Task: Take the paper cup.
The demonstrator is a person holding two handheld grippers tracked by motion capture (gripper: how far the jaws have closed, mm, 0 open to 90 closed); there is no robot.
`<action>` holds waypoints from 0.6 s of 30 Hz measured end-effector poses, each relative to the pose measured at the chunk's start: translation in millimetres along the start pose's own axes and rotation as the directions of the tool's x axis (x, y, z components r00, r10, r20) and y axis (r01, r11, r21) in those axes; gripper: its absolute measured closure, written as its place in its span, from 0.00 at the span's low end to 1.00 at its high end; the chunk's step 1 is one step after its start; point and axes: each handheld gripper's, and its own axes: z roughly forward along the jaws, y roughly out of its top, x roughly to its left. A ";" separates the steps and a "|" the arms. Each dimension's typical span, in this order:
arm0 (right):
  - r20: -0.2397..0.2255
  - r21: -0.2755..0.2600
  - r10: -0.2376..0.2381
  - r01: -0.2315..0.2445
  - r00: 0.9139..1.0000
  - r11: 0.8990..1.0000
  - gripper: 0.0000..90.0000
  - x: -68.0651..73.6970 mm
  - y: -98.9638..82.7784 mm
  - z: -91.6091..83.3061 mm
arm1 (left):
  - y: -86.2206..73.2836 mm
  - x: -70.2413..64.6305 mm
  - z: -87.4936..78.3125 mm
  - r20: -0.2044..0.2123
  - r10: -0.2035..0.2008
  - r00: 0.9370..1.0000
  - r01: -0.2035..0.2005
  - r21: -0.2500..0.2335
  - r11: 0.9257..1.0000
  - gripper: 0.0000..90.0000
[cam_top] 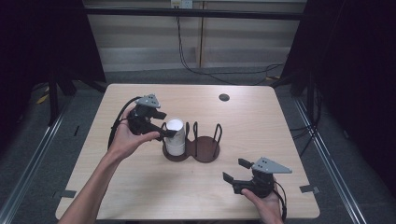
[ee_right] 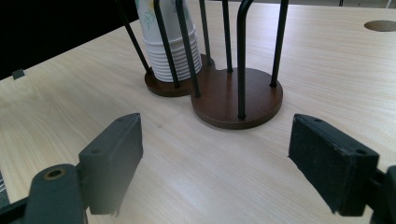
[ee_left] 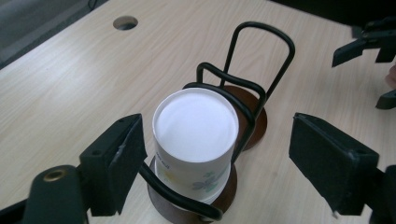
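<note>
A stack of upturned white paper cups [cam_top: 175,136] [ee_left: 195,140] [ee_right: 170,46] with a floral print stands in the left bay of a dark wooden holder [cam_top: 205,149] [ee_left: 254,121] [ee_right: 233,100] with black wire hoops. The holder's right bay holds nothing. My left gripper [cam_top: 164,124] [ee_left: 219,163] is open, with one jaw on either side of the top cup and a gap on each side. My right gripper [cam_top: 235,170] [ee_right: 215,158] is open and holds nothing, low over the table near the front right, pointing toward the holder. It also appears in the left gripper view [ee_left: 364,77].
A round cable hole [cam_top: 224,97] [ee_left: 125,22] [ee_right: 382,25] sits in the wooden table [cam_top: 140,196] behind the holder. Black cables trail on the floor beyond the far edge. Dark curtains flank both sides.
</note>
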 end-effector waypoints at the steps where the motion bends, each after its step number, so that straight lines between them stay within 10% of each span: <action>1: 0.000 0.000 0.000 0.000 1.000 1.000 0.19 0.0 0.0 0.0 | 1.5 0.4 1.8 -0.005 0.003 1.000 -0.003 0.009 1.000 0.21; 18: -0.017 0.009 -0.008 0.008 1.000 1.000 0.19 1.1 -0.9 -0.7 | 21.3 11.1 31.0 0.026 0.035 0.999 -0.039 0.188 0.981 0.27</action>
